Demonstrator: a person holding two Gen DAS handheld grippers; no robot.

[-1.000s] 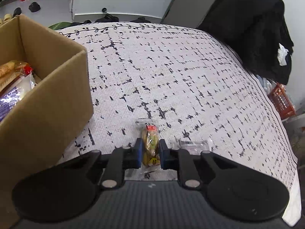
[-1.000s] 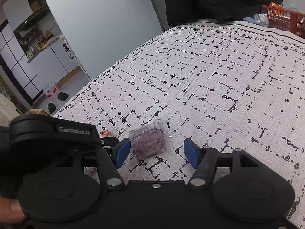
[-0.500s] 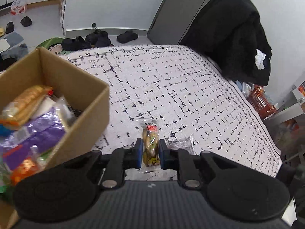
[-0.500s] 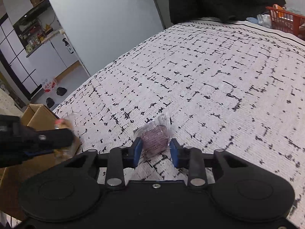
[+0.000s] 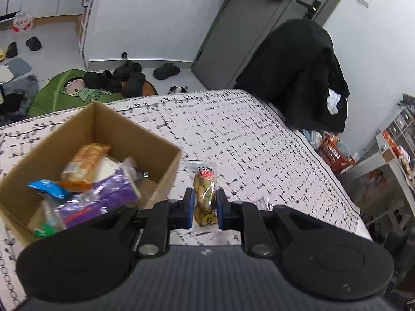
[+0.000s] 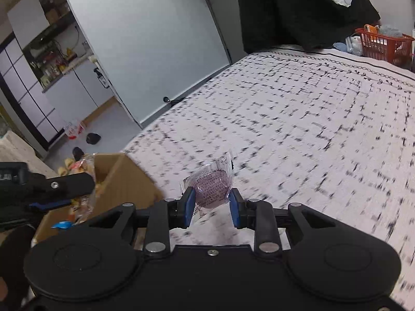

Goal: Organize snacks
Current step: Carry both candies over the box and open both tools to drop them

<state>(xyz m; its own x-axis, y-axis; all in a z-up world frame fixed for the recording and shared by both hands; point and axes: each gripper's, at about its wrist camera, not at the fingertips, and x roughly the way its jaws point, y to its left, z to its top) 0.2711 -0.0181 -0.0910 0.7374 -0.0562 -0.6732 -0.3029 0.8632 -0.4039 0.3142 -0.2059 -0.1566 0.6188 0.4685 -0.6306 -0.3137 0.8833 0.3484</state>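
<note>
Snacks: yellow packet (image 5: 205,197) clenched in left tool (image 5: 205,204), purple packet (image 6: 211,188) clenched in right tool (image 6: 211,204); cardboard box (image 5: 166,173) left of both, likely destination.

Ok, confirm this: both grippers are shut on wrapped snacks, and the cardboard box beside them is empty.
Not empty. The left wrist view shows the cardboard box already holding several packets. The rest stands: the left gripper is shut on a yellow snack packet, the right gripper on a purple wrapped snack.
</note>
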